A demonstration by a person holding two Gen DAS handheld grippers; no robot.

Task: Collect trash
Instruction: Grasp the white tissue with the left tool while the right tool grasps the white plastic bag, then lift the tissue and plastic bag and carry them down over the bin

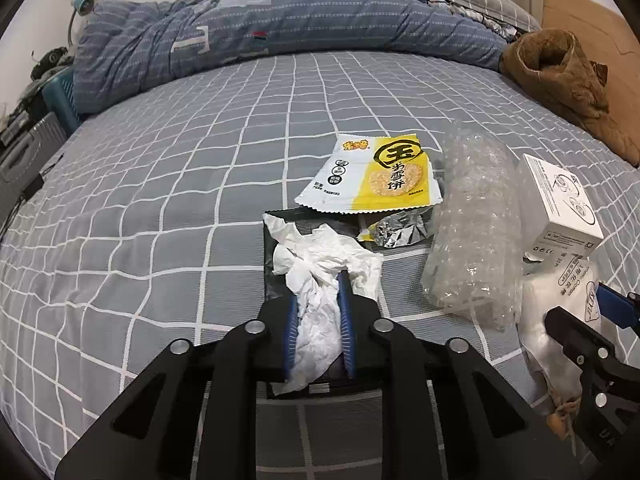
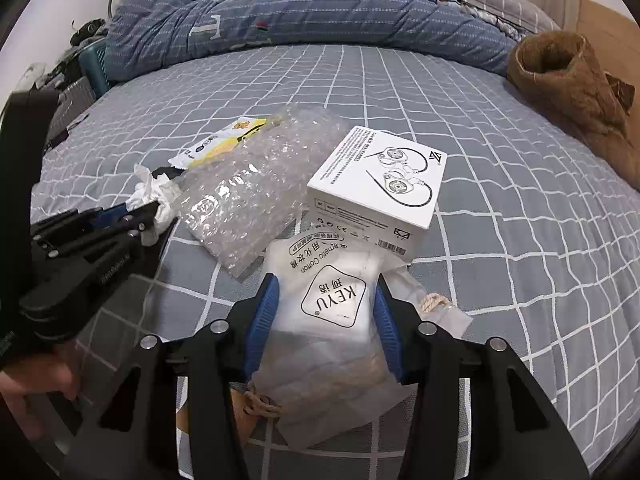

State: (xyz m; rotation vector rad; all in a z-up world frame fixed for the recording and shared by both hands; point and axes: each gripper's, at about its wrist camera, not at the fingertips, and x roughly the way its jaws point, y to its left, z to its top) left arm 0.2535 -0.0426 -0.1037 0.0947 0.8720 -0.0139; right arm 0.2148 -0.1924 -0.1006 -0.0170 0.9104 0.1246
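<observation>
A crumpled white tissue [image 1: 320,248] lies on a dark flat packet [image 1: 276,220] on the checked bedsheet, and my left gripper [image 1: 320,304] is shut on its near end. In the right wrist view that left gripper [image 2: 132,212] shows at the left with the tissue [image 2: 148,190]. My right gripper [image 2: 326,284] has its blue pads pressed on both sides of a soft white cotton-pad bag [image 2: 320,352]. Beyond lie a yellow-and-white snack wrapper [image 1: 376,176], a crumpled foil wrapper [image 1: 400,232], a bubble-wrap bag [image 2: 248,200] and a white earphone box [image 2: 380,188].
A blue striped quilt [image 1: 280,20] is bunched across the far side of the bed. A brown fleece garment [image 2: 572,80] lies at the far right. Cases and clutter [image 1: 32,140] stand off the bed's left edge. A hand [image 2: 36,384] holds the left gripper.
</observation>
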